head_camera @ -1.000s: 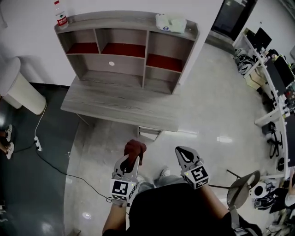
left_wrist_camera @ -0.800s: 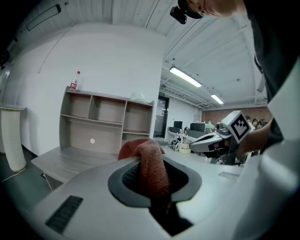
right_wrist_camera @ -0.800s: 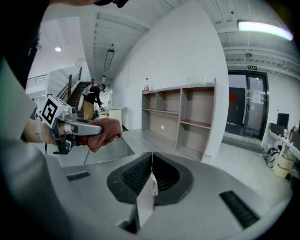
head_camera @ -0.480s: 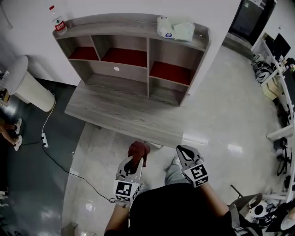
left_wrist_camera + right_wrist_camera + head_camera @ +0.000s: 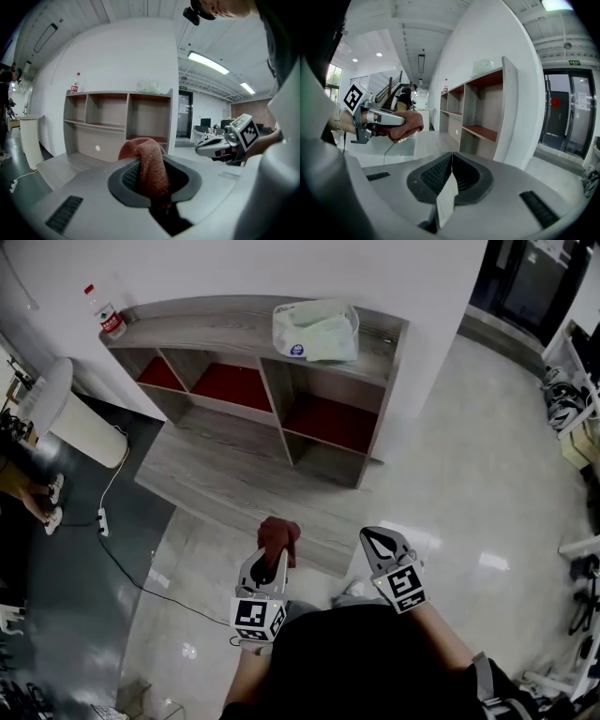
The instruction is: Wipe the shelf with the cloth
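A grey wooden shelf unit (image 5: 281,334) with red-floored compartments stands on a grey desk (image 5: 234,479) against the white wall; the left gripper view also takes in the shelf unit (image 5: 117,117). My left gripper (image 5: 273,559) is shut on a dark red cloth (image 5: 277,538), which bunches out of the jaws just before the desk's near edge. From the left gripper view the cloth (image 5: 147,164) fills the gap between the jaws. My right gripper (image 5: 378,542) is shut with nothing in it, to the right of the left one, short of the desk.
A pale green bag (image 5: 317,331) lies on the shelf top, and a water bottle (image 5: 105,317) stands at its left end. A white cylindrical bin (image 5: 70,413) and a power strip with cable (image 5: 101,521) sit on the floor at left.
The view has moved closer to the desk and swung left. Both grippers have come forward to the desk's near edge, the cloth still held in the left one.
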